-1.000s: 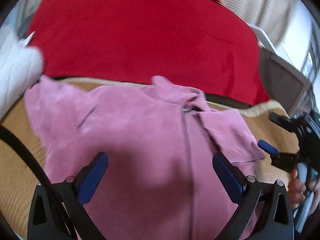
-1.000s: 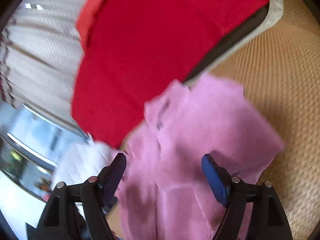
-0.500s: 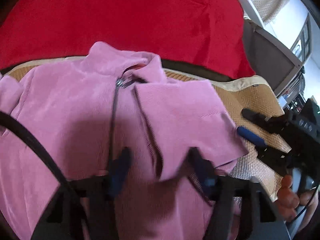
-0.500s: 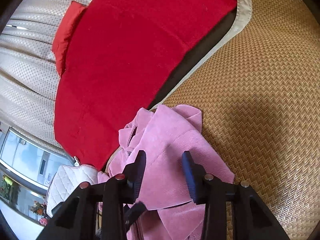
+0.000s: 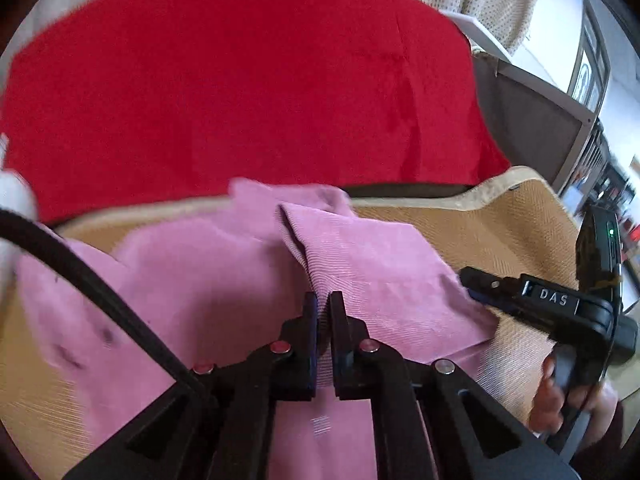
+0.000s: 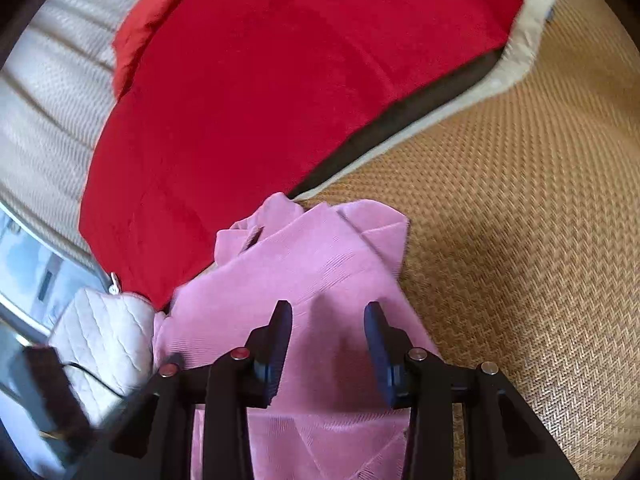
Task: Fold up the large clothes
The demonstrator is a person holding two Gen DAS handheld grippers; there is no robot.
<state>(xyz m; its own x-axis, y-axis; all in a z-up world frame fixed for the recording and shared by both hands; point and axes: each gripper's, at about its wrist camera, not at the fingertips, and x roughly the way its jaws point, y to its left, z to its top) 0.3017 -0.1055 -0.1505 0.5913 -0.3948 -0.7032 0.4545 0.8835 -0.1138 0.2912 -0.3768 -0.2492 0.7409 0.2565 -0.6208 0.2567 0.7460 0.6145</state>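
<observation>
A pink corduroy jacket [image 5: 208, 280] lies on a woven straw mat [image 5: 520, 224], its right side folded inward. My left gripper [image 5: 323, 300] is shut on the edge of that folded flap near the middle of the jacket. My right gripper [image 6: 327, 316] is open over the jacket [image 6: 316, 256], its blue pads above the cloth, holding nothing. The right gripper also shows in the left wrist view [image 5: 476, 286] at the flap's right edge, held by a hand.
A large red cloth [image 5: 240, 80] covers the surface behind the mat. A white quilted cushion [image 6: 104, 332] lies left of the jacket. Cream curtains [image 6: 44, 92] hang behind. Bare mat [image 6: 520, 240] extends to the right.
My left gripper closed from wide open onto the folded flap's edge. My right gripper narrowed, then opened wider, and moved over the jacket.
</observation>
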